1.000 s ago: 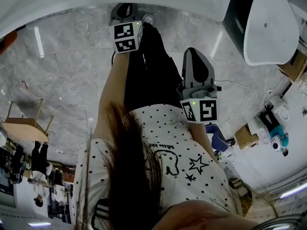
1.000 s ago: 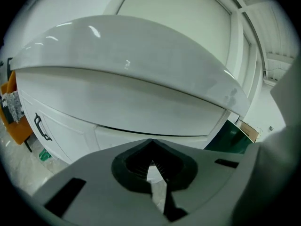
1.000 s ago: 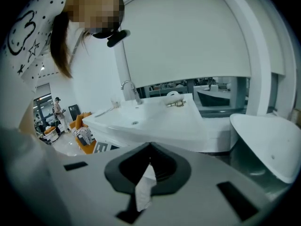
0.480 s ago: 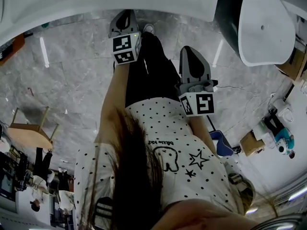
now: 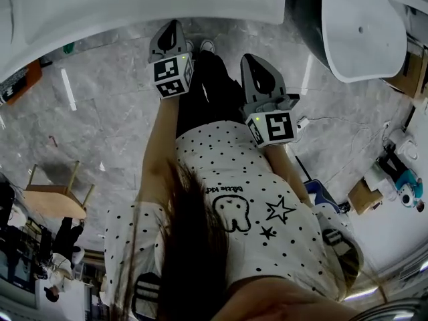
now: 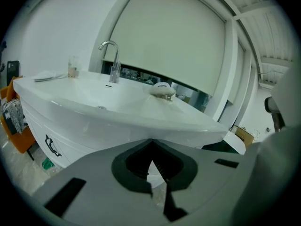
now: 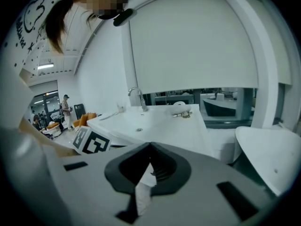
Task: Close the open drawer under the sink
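The white sink counter (image 5: 154,5) runs along the top of the head view. In the left gripper view its basin (image 6: 101,98) with a chrome faucet (image 6: 113,60) fills the middle. Below it is a white cabinet front (image 6: 66,140) with a black handle (image 6: 52,146); whether that drawer stands out I cannot tell. My left gripper (image 5: 171,27) and right gripper (image 5: 256,64) are held in front of the person's body and point toward the counter. Both are shut and empty, clear of the cabinet. The same shows for the left gripper (image 6: 151,141) and the right gripper (image 7: 150,146) in their own views.
A second white basin (image 5: 364,32) sits at the upper right. A wooden stool (image 5: 57,199) stands on the grey marble floor at left, cardboard boxes (image 5: 364,196) at right. On the counter are a soap dish (image 6: 162,89) and a glass (image 6: 72,67). People stand far behind.
In the head view both grippers now sit lower in the picture and closer together. More of the white counter and of the basin at the upper right shows. Both stay shut.
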Demonstrator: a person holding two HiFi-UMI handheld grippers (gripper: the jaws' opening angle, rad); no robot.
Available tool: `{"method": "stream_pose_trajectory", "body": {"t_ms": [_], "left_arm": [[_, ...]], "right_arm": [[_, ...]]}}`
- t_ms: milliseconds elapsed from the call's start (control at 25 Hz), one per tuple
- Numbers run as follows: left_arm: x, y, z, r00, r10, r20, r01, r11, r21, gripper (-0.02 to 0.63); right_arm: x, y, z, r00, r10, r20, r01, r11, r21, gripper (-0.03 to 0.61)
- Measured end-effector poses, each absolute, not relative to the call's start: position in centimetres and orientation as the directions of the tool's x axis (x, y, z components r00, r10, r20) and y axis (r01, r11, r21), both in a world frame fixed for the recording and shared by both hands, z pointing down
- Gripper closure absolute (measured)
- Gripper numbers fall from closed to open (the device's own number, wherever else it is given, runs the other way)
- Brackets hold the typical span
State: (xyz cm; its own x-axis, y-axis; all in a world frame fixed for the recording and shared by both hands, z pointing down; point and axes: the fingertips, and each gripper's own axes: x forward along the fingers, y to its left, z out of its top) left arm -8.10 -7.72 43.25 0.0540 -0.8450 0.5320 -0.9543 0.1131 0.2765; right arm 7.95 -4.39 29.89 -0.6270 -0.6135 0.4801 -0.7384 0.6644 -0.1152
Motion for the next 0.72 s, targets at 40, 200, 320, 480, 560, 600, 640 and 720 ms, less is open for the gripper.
{"method": "stream_pose_trajectory", "body": {"t_ms": [40,200,320,480,560,600,640,720], "left_arm": [[-8.0,-7.8,42.8,0.060,-0.844,0.534,-0.955,0.107,0.277,0.609],[-8.2,-8.1,41.1,0.064,-0.841,0.537,-0.954,0.106,0.280,0.611],[-7.5,-7.8,39.7,0.081,-0.850,0.520,-0.955,0.084,0.285,0.610],[-7.0,-8.0,37.2,0.103,-0.869,0.484,-0.957,0.047,0.287,0.609],[-6.8,-8.6,34.9,0.104,-0.885,0.453,-0.958,0.033,0.285,0.611],[-6.7,-9.0,33.6,0.103,-0.894,0.436,-0.959,0.027,0.283,0.609],[-6.7,-9.2,32.4,0.101,-0.902,0.421,-0.959,0.023,0.282,0.609],[-6.9,-9.6,30.5,0.098,-0.915,0.392,-0.959,0.018,0.282,0.609]], "right_arm": [[7.8,-4.5,29.8,-0.629,-0.610,0.481,-0.735,0.669,-0.112,0.566],[6.5,-4.9,29.2,-0.657,-0.589,0.470,-0.703,0.705,-0.100,0.566],[5.9,-5.1,29.0,-0.674,-0.579,0.459,-0.687,0.719,-0.101,0.566],[5.8,-5.8,28.2,-0.685,-0.584,0.435,-0.681,0.726,-0.099,0.566],[6.2,-6.4,27.0,-0.684,-0.597,0.420,-0.686,0.722,-0.092,0.566],[6.4,-6.7,26.4,-0.683,-0.602,0.413,-0.688,0.720,-0.087,0.566],[6.6,-6.9,25.9,-0.682,-0.606,0.409,-0.689,0.721,-0.081,0.566],[6.5,-7.2,25.2,-0.683,-0.610,0.402,-0.686,0.724,-0.066,0.566]]}}
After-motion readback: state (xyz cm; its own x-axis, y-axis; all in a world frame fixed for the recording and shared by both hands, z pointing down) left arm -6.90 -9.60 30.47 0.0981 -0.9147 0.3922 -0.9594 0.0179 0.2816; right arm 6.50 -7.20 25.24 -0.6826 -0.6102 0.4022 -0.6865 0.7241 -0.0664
